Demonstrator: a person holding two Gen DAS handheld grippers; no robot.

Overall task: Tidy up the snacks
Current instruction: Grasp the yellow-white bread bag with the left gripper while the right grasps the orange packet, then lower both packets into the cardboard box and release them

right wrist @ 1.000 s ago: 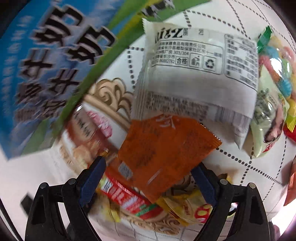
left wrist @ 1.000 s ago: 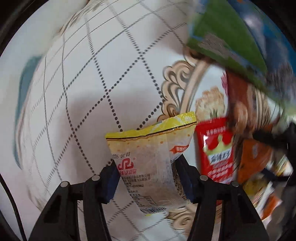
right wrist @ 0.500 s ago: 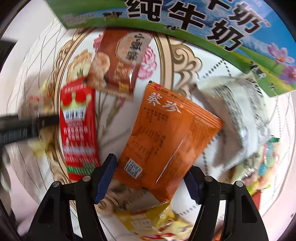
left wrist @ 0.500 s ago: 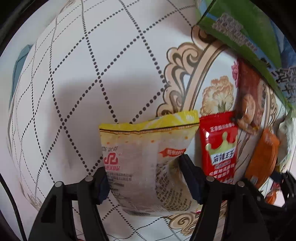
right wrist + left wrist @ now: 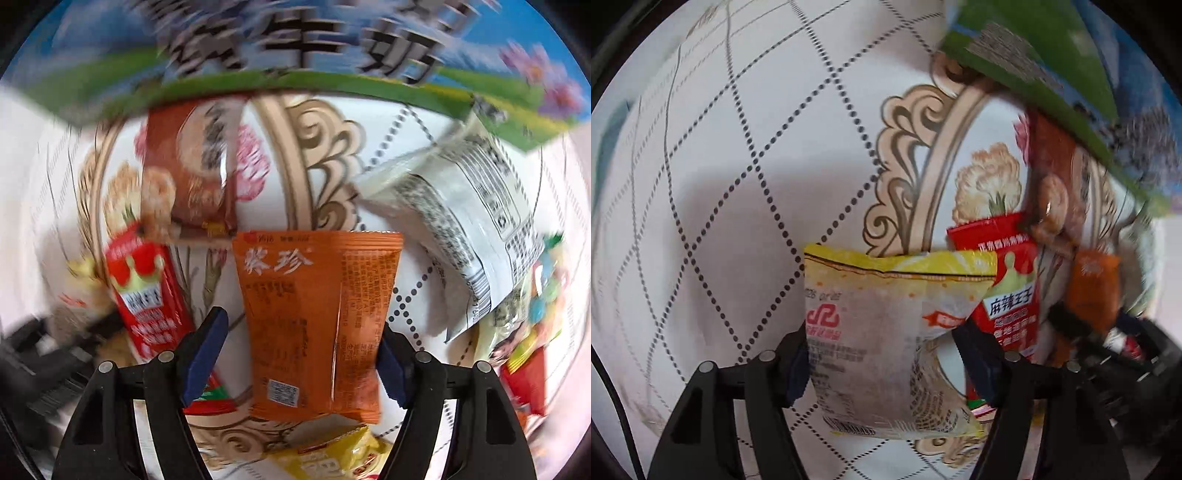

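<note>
A yellow snack packet (image 5: 871, 295) lies on the dotted cloth at the edge of a beige-scrolled flower medallion (image 5: 945, 155). My left gripper (image 5: 879, 332) straddles it, jaws opening; the right pad stands clear of the packet. A red packet (image 5: 1008, 295) lies just right of it. My right gripper (image 5: 303, 321) points down, shut on an orange packet (image 5: 314, 295) that is creased lengthwise. It hangs over the medallion's rim (image 5: 280, 162), below a brown packet (image 5: 192, 170) and right of the red packet (image 5: 147, 288). The orange packet (image 5: 1089, 291) also shows blurred in the left wrist view.
A blue and green milk carton box (image 5: 295, 44) borders the far side. A white packet (image 5: 461, 206) and colourful sweet bags (image 5: 532, 306) lie to the right on the cloth. Bare dotted cloth (image 5: 720, 184) spreads left of the yellow packet.
My left jaws widened and let go of the yellow packet, which settled on the cloth. My right jaws narrowed onto the orange packet, rolled, and carried it left off the white packet.
</note>
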